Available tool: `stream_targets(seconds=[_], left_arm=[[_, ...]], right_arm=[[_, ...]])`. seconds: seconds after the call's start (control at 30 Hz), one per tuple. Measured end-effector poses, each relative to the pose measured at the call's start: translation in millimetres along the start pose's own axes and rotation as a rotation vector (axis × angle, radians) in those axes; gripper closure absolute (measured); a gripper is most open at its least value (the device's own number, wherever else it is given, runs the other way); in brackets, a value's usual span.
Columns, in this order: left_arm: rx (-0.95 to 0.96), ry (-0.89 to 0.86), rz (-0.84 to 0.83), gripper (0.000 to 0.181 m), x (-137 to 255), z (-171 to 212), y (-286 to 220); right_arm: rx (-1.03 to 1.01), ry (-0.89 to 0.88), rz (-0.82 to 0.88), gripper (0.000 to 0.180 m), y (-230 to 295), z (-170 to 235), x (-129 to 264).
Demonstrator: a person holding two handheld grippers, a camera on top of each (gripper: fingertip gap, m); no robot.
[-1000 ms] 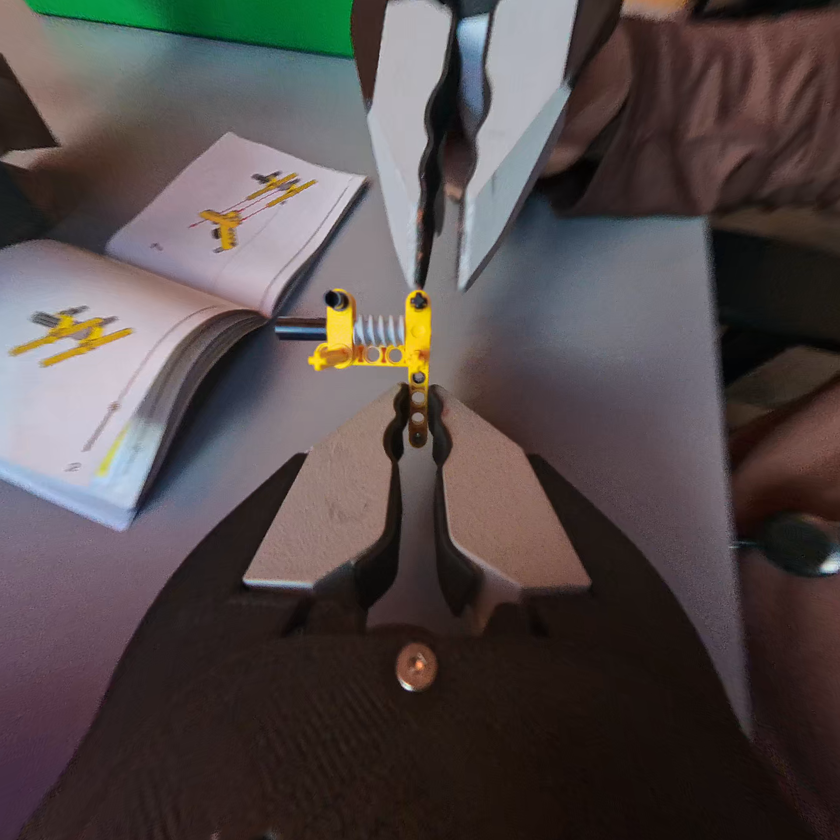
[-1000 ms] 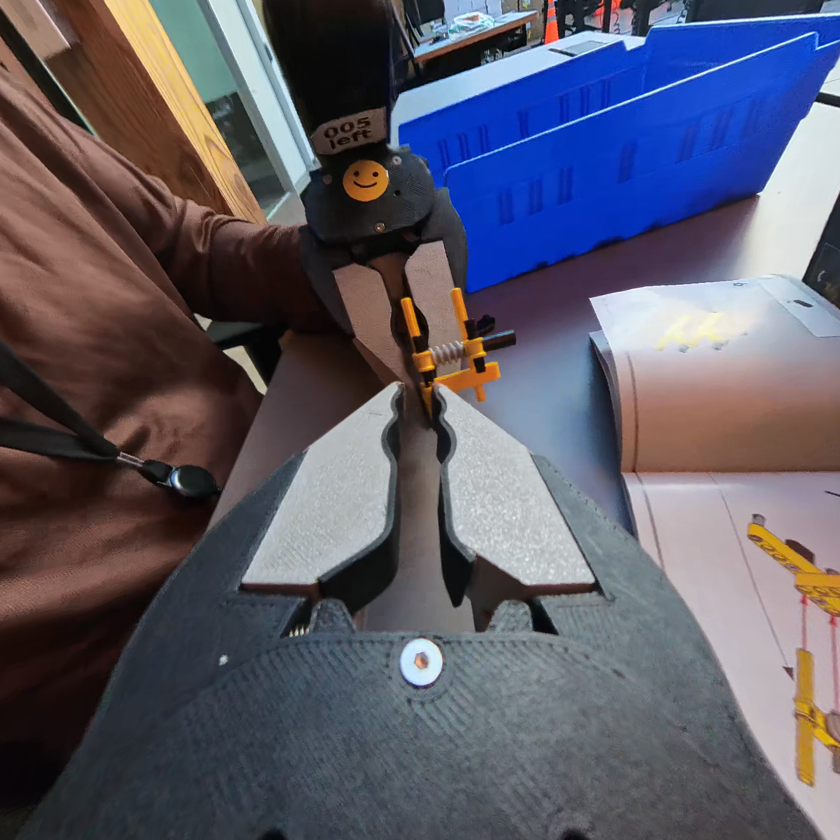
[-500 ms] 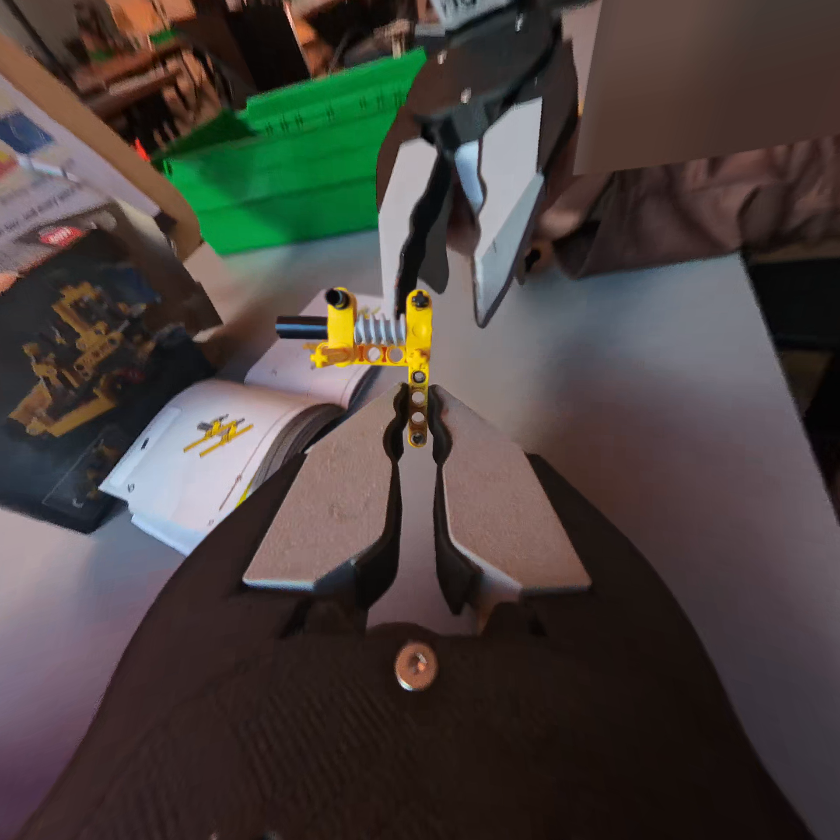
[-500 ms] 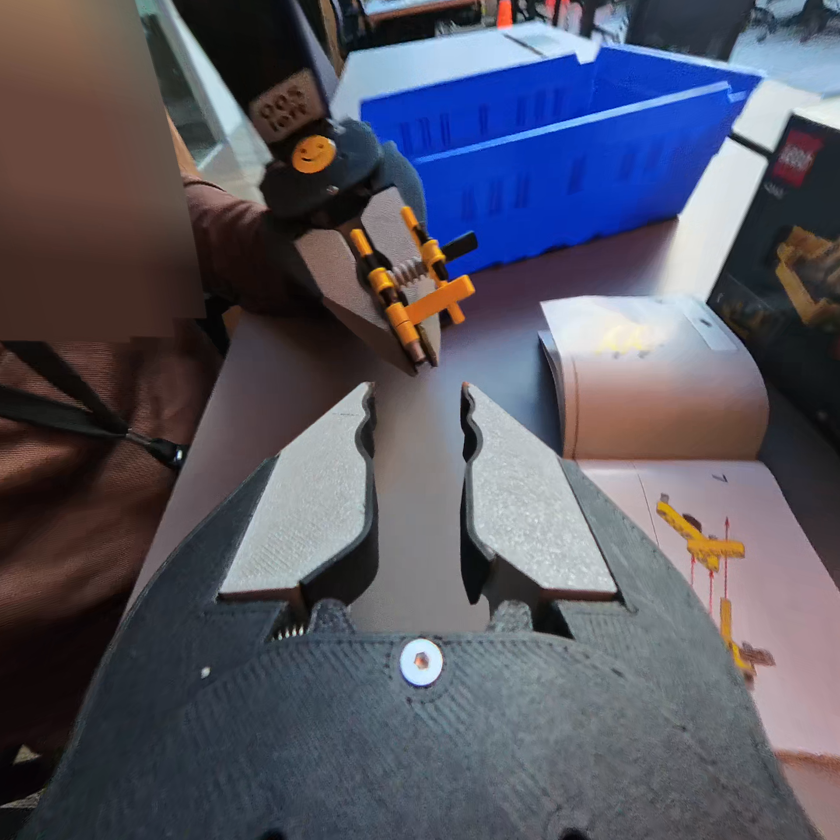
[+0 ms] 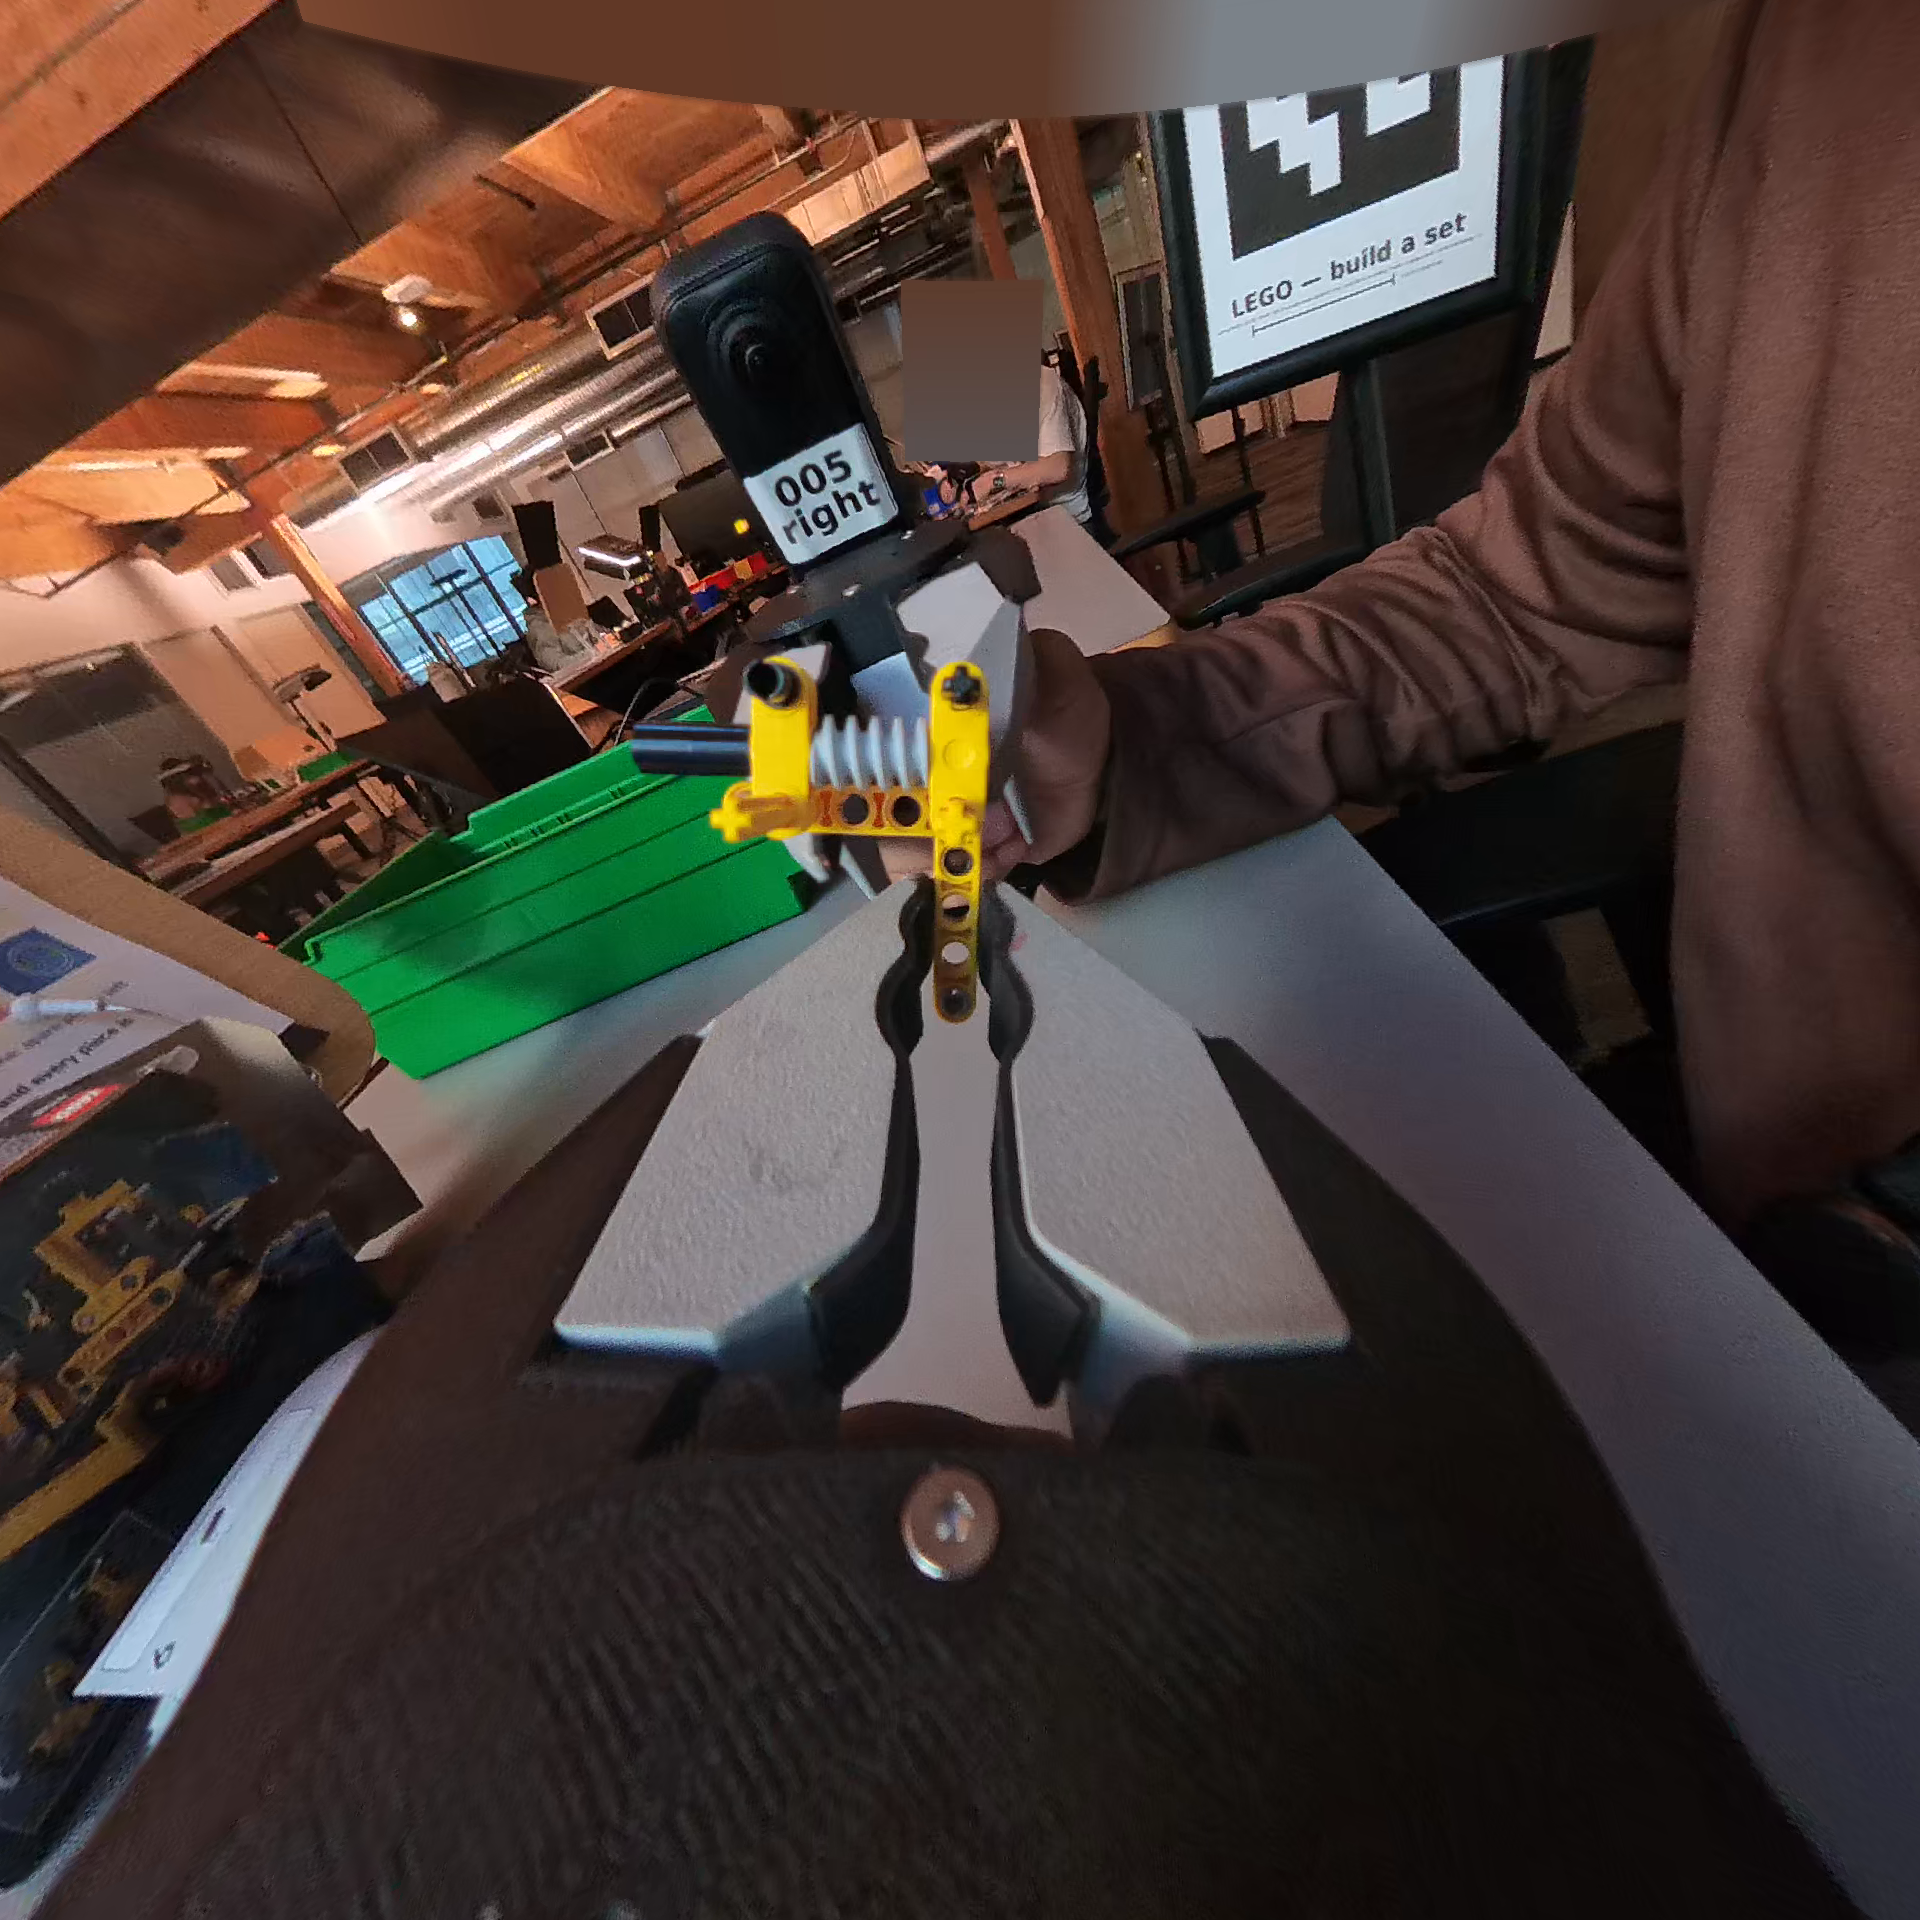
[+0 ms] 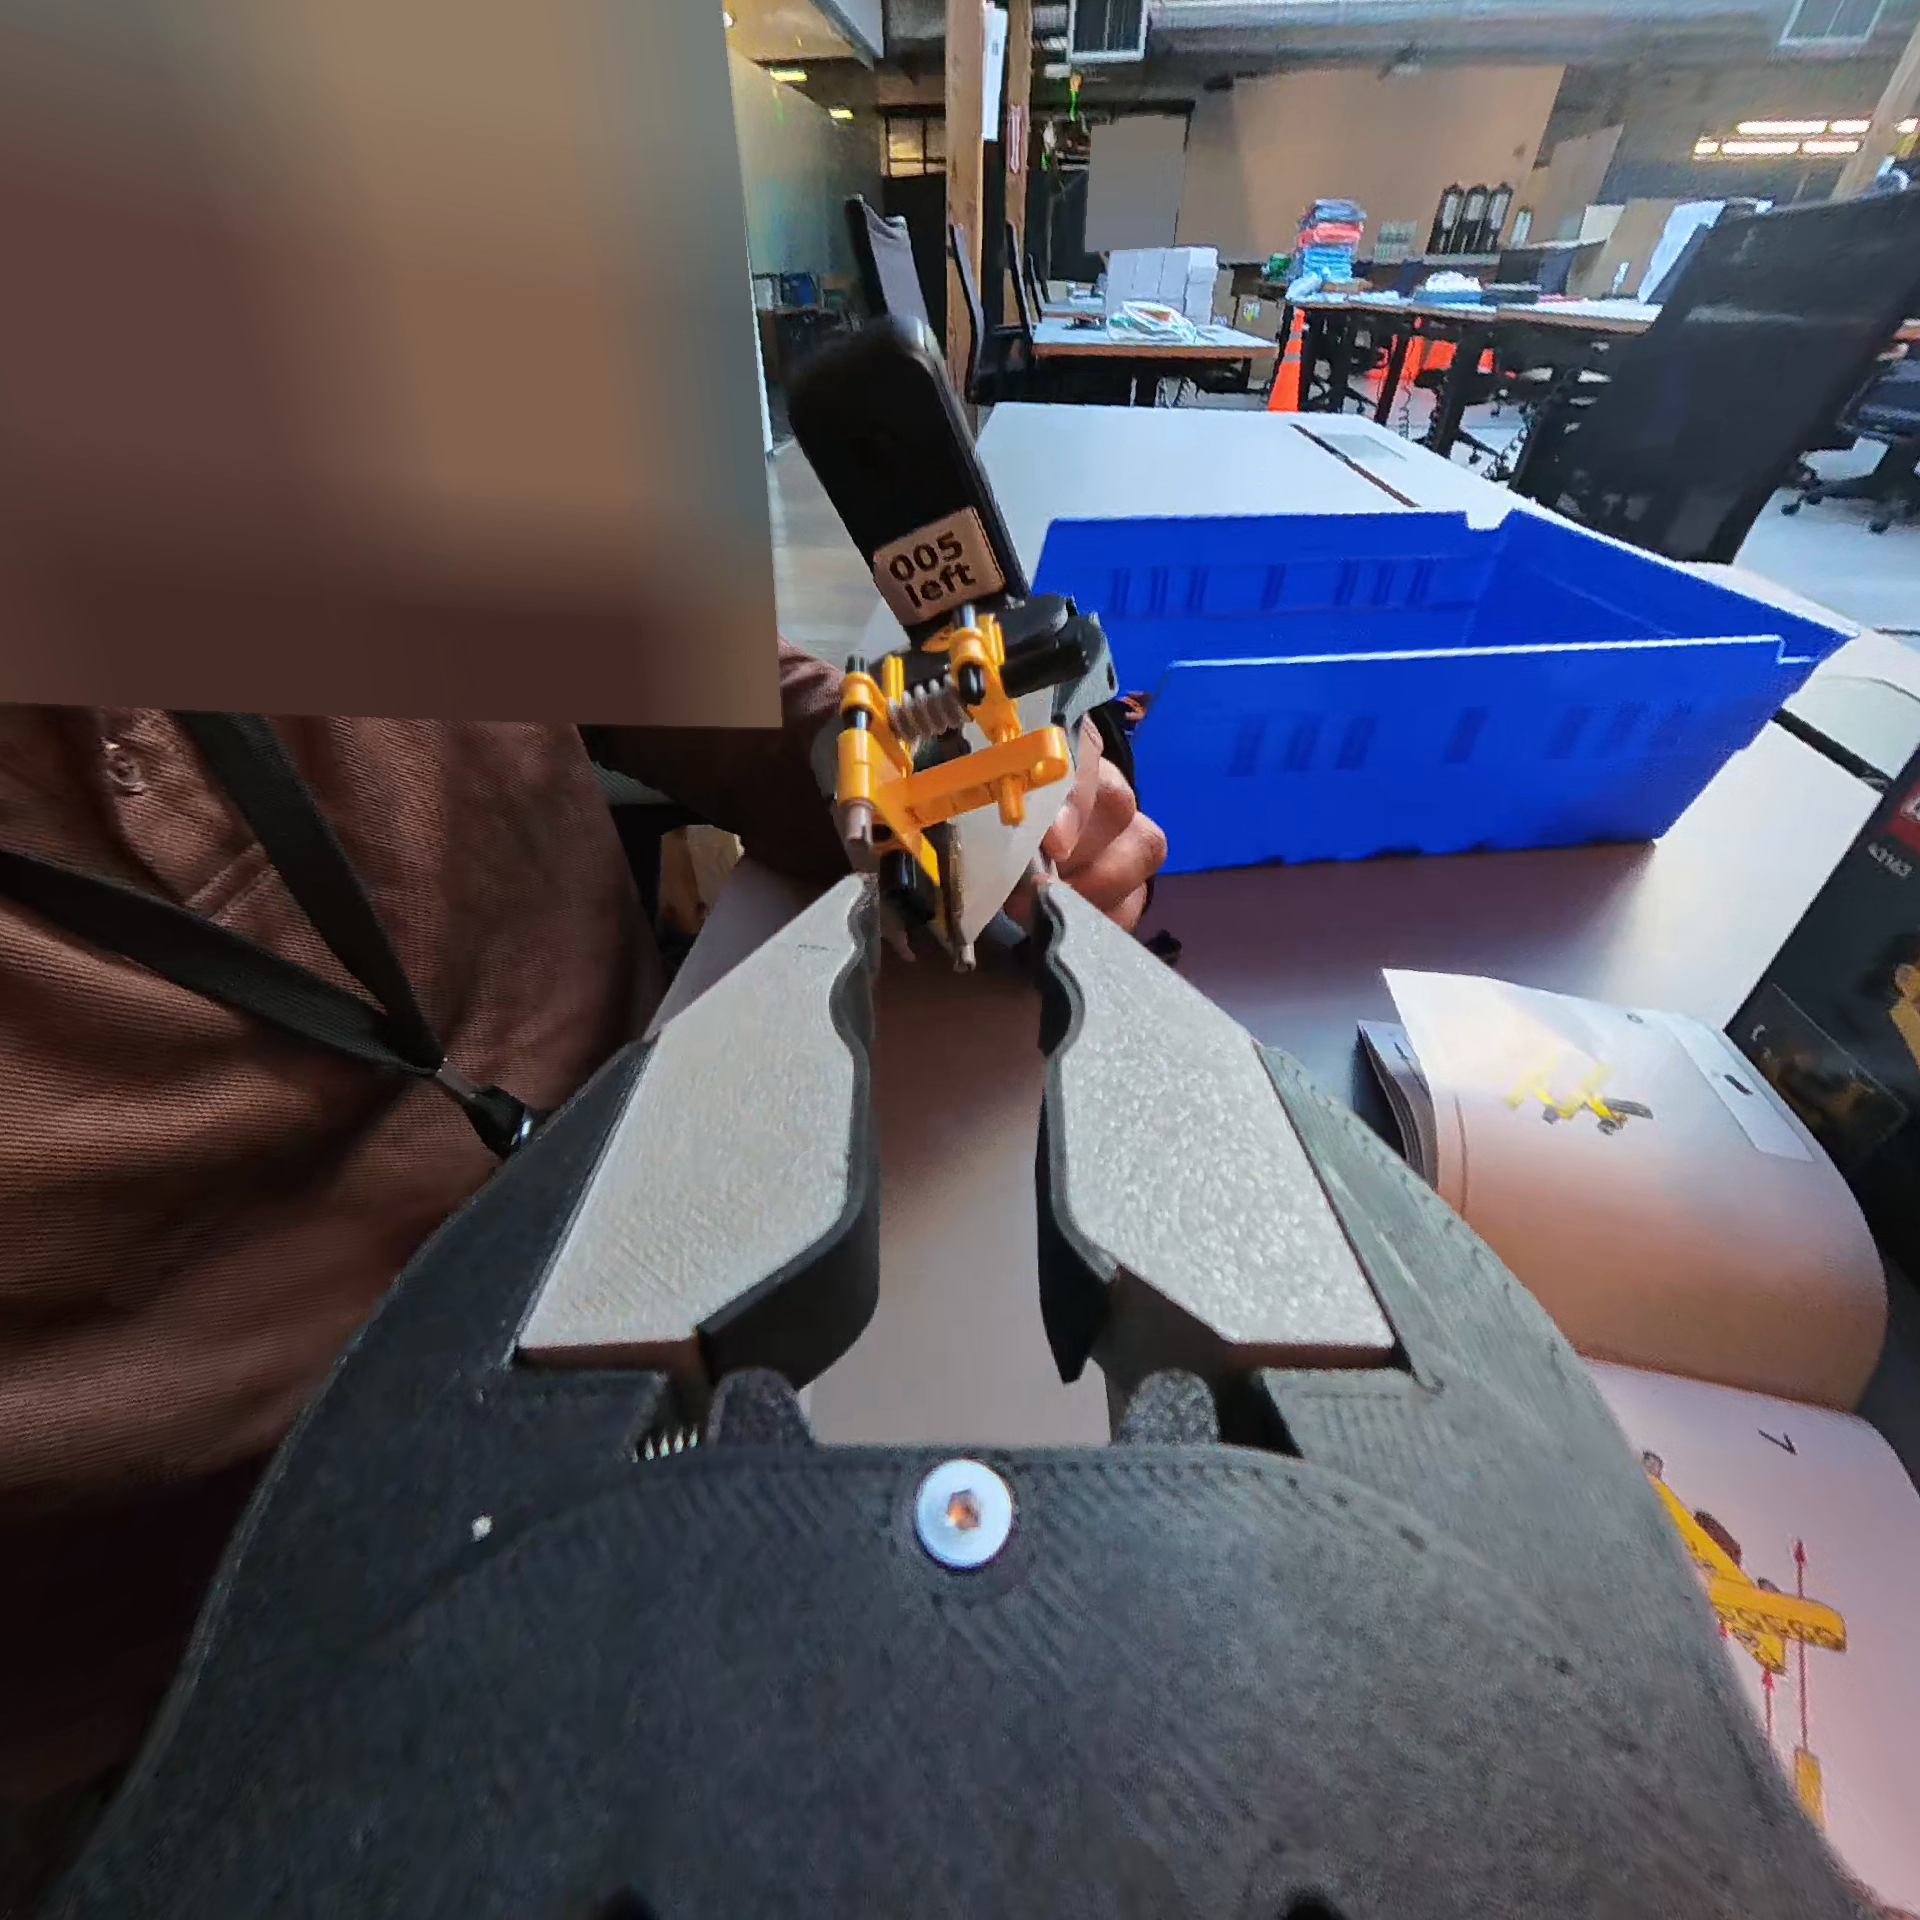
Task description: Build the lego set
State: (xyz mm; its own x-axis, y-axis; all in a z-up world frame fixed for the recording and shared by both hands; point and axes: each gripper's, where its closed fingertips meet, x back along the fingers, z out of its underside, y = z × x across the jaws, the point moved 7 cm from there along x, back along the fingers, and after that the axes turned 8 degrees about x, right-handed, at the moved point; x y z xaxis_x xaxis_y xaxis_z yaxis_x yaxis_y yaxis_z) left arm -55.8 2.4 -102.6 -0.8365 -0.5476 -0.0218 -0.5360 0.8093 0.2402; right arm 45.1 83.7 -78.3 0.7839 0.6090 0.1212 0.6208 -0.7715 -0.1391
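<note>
Smooth grey table (image 5: pixel 1351 1039), ribbed yellow lego assembly (image 5: pixel 883 790) in left hand-held gripper (image 5: pixel 954 961)

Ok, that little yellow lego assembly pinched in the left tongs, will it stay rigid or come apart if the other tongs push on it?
The yellow assembly looks stiff: short beams cross-braced around a grey worm gear. It is probably light. The left tongs grip only the lower beam's end, so a sideways push may pivot it or slide the protruding black axle.

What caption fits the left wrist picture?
Left claw pinching a yellow lego piece above the table, green bin behind.
</note>
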Motion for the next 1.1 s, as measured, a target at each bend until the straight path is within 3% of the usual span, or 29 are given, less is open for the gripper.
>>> stream_targets(seconds=[0.17,0.33,0.57,0.67,0.77,0.87,1.1], left_arm=[[-0.119,0.026,-0.072,0.176,-0.3,0.4,0.7],[-0.381,0.155,-0.322,0.176,3.0,1.5,10.6],[-0.470,0.235,-0.479,0.176,5.4,2.3,21.1],[-0.465,0.270,-0.534,0.176,6.0,4.2,26.6],[-0.489,0.306,-0.571,0.176,5.3,5.9,28.6],[-0.516,0.358,-0.626,0.176,4.8,7.4,31.9],[-0.641,0.442,-0.675,0.176,-1.9,6.9,27.8]], right_arm=[[0.007,-0.006,0.019,0.152,0.2,-3.1,3.0],[-0.045,0.023,0.100,0.153,-7.3,0.9,2.5],[-0.053,0.013,0.182,0.157,-6.4,0.4,-10.4],[-0.062,0.024,0.248,0.146,-9.3,0.3,-12.6],[-0.074,0.037,0.350,0.118,-15.3,1.0,-12.1],[-0.076,0.023,0.412,0.120,-17.2,-1.1,-10.0],[-0.157,0.000,0.367,0.130,-16.6,-0.1,-19.5]])
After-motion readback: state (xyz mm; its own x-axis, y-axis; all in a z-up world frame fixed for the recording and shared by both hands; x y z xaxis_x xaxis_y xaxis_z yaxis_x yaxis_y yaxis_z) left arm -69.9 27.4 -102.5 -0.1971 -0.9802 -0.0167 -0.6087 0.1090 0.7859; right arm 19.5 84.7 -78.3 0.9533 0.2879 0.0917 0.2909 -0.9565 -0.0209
